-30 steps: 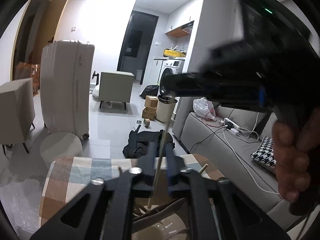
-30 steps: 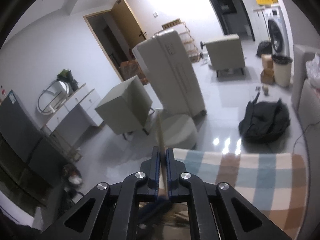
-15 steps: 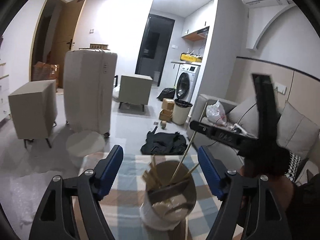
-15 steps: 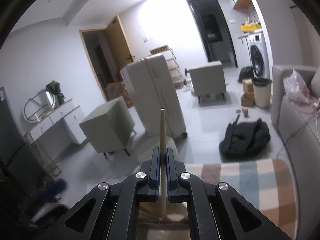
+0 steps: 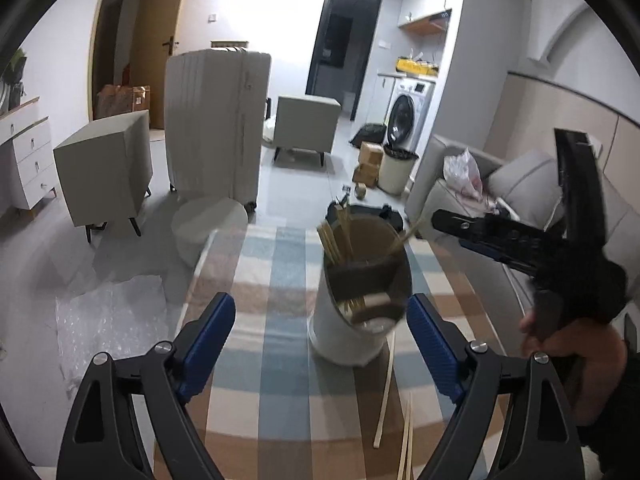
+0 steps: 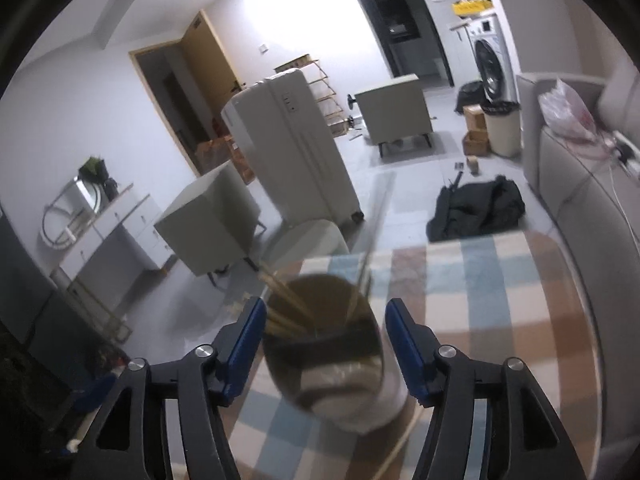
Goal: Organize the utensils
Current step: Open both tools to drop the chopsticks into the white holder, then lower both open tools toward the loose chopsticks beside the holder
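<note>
Two chopsticks (image 5: 406,446) flat on cloth, right of left hand-held gripper (image 5: 316,334).

Honestly can't read a single thing in either view. The cardboard boxes (image 5: 370,160) by the bin are too small and blurry for any print, same for the yellow box (image 5: 416,65) on top of the washer (image 5: 408,114), whose panel shows nothing legible. The suitcase (image 5: 218,120) has no readable logo either.
</note>
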`<state>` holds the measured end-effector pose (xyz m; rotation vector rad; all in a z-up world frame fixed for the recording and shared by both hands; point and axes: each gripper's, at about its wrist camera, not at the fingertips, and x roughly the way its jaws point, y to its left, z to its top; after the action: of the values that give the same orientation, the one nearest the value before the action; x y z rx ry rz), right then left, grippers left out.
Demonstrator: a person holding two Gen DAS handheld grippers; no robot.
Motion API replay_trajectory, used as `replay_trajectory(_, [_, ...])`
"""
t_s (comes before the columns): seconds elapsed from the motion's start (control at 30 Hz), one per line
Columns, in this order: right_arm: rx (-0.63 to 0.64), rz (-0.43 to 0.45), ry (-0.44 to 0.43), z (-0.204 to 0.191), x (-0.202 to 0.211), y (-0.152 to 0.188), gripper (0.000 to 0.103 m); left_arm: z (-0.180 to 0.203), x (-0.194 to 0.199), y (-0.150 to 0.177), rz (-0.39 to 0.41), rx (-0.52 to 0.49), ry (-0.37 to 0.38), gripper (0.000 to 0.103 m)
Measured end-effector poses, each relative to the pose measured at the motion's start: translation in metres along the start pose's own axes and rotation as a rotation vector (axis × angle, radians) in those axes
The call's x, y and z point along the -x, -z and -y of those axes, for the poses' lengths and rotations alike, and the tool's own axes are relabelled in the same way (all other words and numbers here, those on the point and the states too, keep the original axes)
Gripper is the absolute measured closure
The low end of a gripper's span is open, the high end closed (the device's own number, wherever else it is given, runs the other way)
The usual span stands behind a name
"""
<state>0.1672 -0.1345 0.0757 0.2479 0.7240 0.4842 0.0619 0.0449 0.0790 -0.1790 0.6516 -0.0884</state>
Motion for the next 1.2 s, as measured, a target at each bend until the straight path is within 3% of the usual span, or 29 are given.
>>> replay_trajectory(0.33, [-0.034,0.024,0.009,0.012,0.047,0.034,0.033,0.005,0.005,0.017,-0.079,0.004,-0.01,0.019])
replay_trajectory(0.5, [-0.042,-0.076,0.059,0.027,0.055,0.072,0.031,0.018,-0.012,0.035,-0.181,-0.06,-0.03,0.019])
replay_trajectory(0.63, [-0.075,-0.258,0.122,0.045,0.037,0.104,0.031,0.022,-0.033,0.054,-0.304,-0.084,-0.059,0.019])
replay_trajectory(0.73, [-0.127,-0.394,0.126,0.06,0.015,0.127,0.042,0.02,-0.047,0.065,-0.4,-0.065,-0.053,0.019])
replay_trajectory(0.77, [-0.136,-0.434,0.128,0.064,0.009,0.136,0.048,0.019,-0.051,0.068,-0.419,-0.057,-0.054,0.019])
replay_trajectory(0.8, [-0.144,-0.502,0.132,0.068,-0.003,0.147,0.061,0.019,-0.053,0.069,-0.433,-0.054,-0.057,0.019])
replay_trajectory(0.87, [-0.145,-0.573,0.129,0.072,-0.018,0.159,0.073,0.018,-0.058,0.074,-0.473,-0.049,-0.051,0.019])
replay_trajectory(1.07, [-0.097,-0.699,0.149,0.064,-0.052,0.182,0.075,0.003,-0.064,0.083,-0.554,-0.016,-0.06,0.019])
replay_trajectory(1.2, [-0.024,-0.719,0.219,0.051,-0.059,0.18,0.077,-0.011,-0.067,0.084,-0.574,0.018,-0.059,0.019])
